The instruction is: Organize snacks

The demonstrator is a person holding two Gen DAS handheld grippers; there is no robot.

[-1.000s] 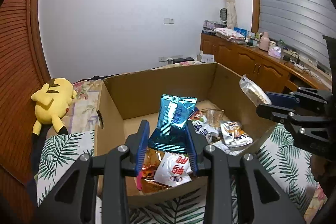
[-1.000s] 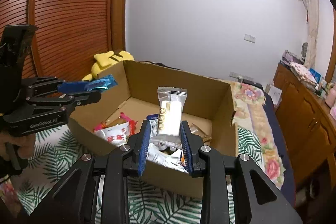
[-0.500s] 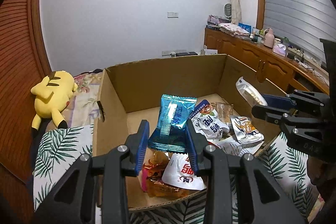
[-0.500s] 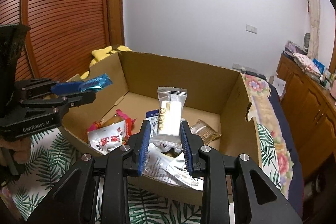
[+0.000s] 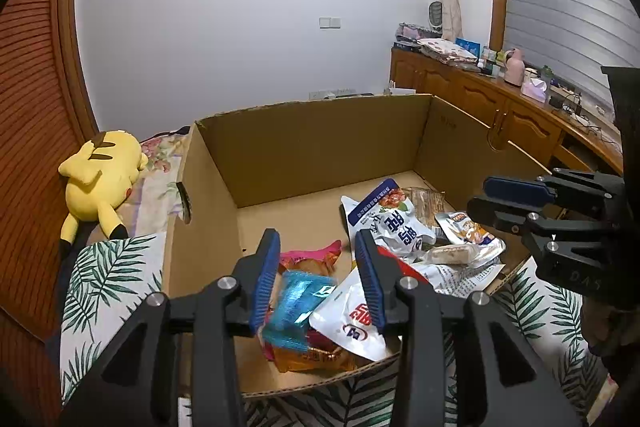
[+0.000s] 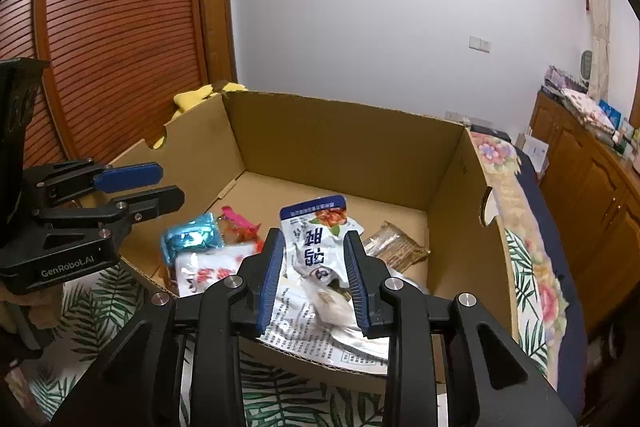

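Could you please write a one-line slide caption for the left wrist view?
Left tool open above the cardboard box, blue snack packet lying blurred among the snacks, right tool empty alongside.
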